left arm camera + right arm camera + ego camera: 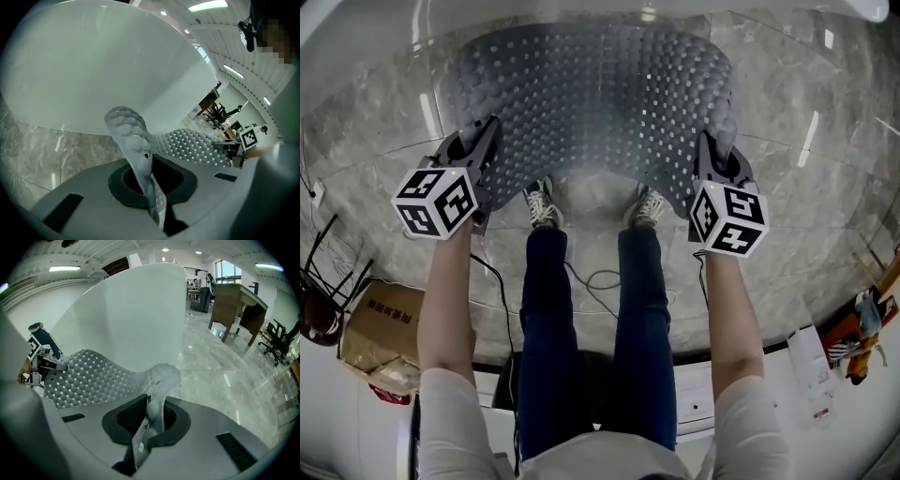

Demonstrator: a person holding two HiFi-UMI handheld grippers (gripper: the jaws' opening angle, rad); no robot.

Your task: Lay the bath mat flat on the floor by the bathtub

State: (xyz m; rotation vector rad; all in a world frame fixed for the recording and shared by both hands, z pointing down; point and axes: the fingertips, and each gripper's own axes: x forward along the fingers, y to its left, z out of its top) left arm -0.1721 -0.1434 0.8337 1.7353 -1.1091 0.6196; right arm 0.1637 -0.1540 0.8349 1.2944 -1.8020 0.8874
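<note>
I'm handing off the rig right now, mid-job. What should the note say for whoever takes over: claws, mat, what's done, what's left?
Left claw: shut on the near left corner of the bath mat.
Right claw: shut on its near right corner.
Mat: opened out between the claws, bowed, in front of the person's shoes, far edge toward the bathtub.
Done: mat gripped, spread and facing the tub.
Left: lower it onto the marble floor by the tub, release both corners, check it lies flat.

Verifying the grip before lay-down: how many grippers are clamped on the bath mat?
2. The left gripper pinches the bath mat at its near-left corner; the right gripper, its near-right corner. None hidden.
</note>
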